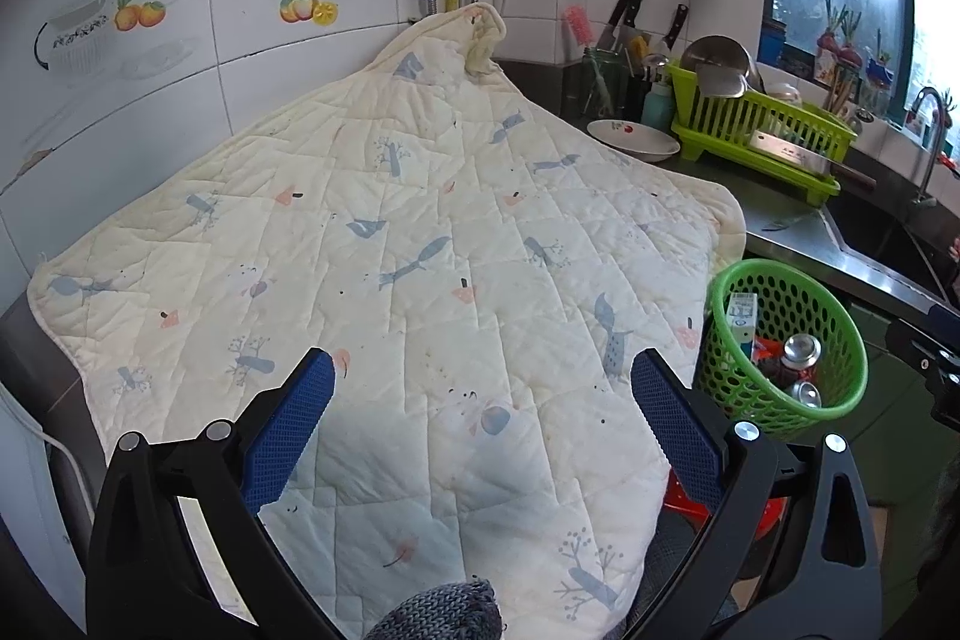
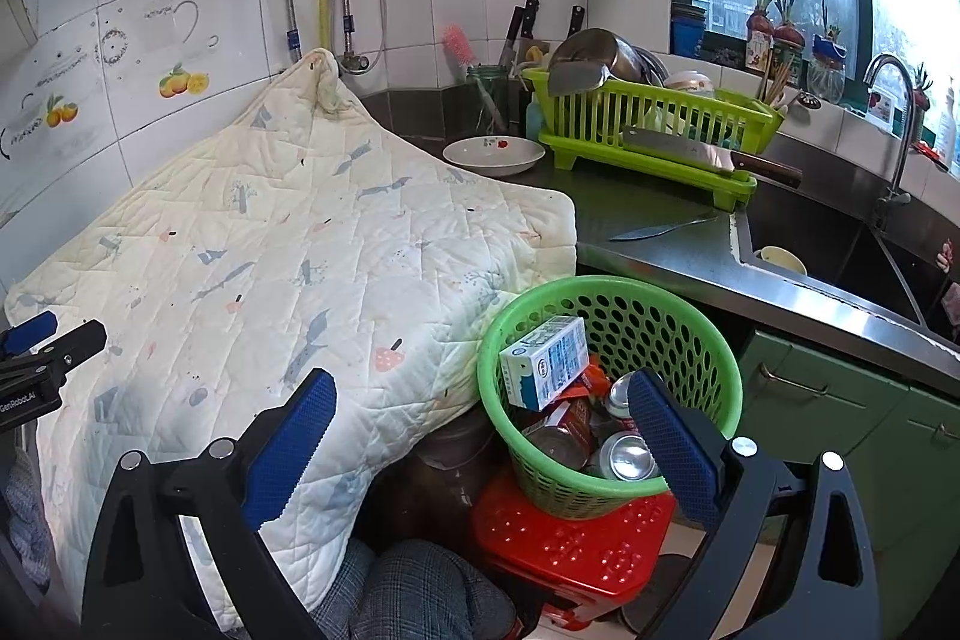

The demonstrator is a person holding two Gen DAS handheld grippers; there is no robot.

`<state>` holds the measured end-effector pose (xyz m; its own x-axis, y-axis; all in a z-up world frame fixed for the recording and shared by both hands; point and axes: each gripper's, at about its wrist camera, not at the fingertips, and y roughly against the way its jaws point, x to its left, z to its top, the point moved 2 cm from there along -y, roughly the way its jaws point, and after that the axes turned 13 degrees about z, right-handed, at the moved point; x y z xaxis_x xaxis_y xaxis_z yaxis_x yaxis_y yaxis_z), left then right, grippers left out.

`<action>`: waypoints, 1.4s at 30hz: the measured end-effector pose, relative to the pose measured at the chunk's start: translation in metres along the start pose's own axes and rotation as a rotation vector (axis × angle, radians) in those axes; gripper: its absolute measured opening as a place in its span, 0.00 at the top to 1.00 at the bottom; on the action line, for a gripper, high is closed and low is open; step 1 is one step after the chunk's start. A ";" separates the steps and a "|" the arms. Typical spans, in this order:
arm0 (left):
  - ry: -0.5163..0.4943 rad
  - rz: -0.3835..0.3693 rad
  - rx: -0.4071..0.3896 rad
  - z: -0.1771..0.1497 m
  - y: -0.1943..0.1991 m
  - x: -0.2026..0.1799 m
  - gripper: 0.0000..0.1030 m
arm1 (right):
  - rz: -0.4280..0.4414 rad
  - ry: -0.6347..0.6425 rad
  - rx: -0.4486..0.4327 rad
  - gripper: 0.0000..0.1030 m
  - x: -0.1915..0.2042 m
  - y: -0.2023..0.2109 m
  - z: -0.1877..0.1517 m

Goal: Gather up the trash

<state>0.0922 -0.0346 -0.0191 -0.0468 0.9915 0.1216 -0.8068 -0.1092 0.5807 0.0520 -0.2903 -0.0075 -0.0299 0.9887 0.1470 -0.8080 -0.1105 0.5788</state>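
A green perforated basket [image 2: 678, 316] stands on a red plastic stool [image 2: 576, 538] beside the counter. It holds a white and blue milk carton [image 2: 543, 361], crushed cans [image 2: 627, 454] and other wrappers. My right gripper [image 2: 480, 400] hangs open just above and in front of the basket, nothing between its blue pads. My left gripper [image 1: 483, 376] is open over a cream quilted cloth [image 1: 390, 250] that covers the counter, empty too. The basket [image 1: 840, 316] shows at the right of the left wrist view, with the carton [image 1: 741, 316] and a can [image 1: 801, 349] inside.
A lime dish rack [image 2: 648, 124] with pots and a cleaver [image 2: 708, 157] sits at the back. A white bowl [image 2: 492, 154], a knife [image 2: 660, 226], a sink [image 2: 828, 244] with tap, and green cabinet doors [image 2: 840, 418] lie to the right. A person's knee [image 2: 414, 586] is below.
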 end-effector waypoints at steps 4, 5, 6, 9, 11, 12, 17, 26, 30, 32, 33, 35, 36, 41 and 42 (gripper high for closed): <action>-0.002 0.002 0.001 -0.001 0.000 0.000 0.05 | 0.001 0.004 0.001 0.08 0.000 0.000 0.000; -0.004 0.006 0.001 -0.001 0.000 0.000 0.05 | 0.000 0.004 0.001 0.08 0.001 0.000 0.000; -0.004 0.006 0.002 -0.001 0.000 0.000 0.05 | 0.001 0.004 0.001 0.08 0.001 0.000 0.001; -0.004 0.006 0.005 -0.001 -0.001 0.001 0.05 | -0.001 0.010 0.002 0.08 0.001 0.000 0.001; -0.005 0.007 0.007 -0.001 -0.002 0.001 0.05 | 0.000 0.010 0.001 0.08 0.001 0.000 0.001; -0.005 0.007 0.007 -0.001 -0.002 0.001 0.05 | 0.000 0.011 0.001 0.08 0.001 0.000 0.001; -0.006 0.009 0.009 -0.001 -0.003 0.001 0.05 | -0.001 0.011 0.001 0.08 0.003 -0.001 0.002; -0.001 0.011 0.011 -0.001 -0.004 0.003 0.05 | 0.002 0.010 0.002 0.08 0.004 -0.001 0.002; -0.006 0.010 0.012 -0.002 -0.004 0.002 0.05 | 0.003 0.009 0.003 0.08 0.004 -0.001 0.002; -0.008 0.009 0.012 -0.002 -0.004 0.002 0.05 | 0.001 0.011 0.003 0.08 0.004 -0.001 0.002; -0.008 0.008 0.012 -0.002 -0.004 0.002 0.05 | 0.003 0.010 0.004 0.08 0.004 -0.001 0.002; -0.007 0.009 0.013 -0.002 -0.004 0.002 0.05 | 0.004 0.012 0.004 0.08 0.005 -0.001 0.002; -0.007 0.009 0.012 -0.002 -0.004 0.002 0.05 | 0.003 0.012 0.004 0.08 0.005 -0.001 0.001; -0.001 0.012 0.011 -0.002 -0.004 0.002 0.05 | 0.004 0.012 0.004 0.08 0.004 -0.001 0.001; 0.000 0.014 0.011 -0.003 -0.004 0.002 0.05 | 0.004 0.012 0.005 0.08 0.004 -0.001 0.001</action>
<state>0.0937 -0.0317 -0.0232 -0.0577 0.9899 0.1296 -0.7996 -0.1236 0.5877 0.0532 -0.2858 -0.0068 -0.0408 0.9894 0.1396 -0.8051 -0.1152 0.5818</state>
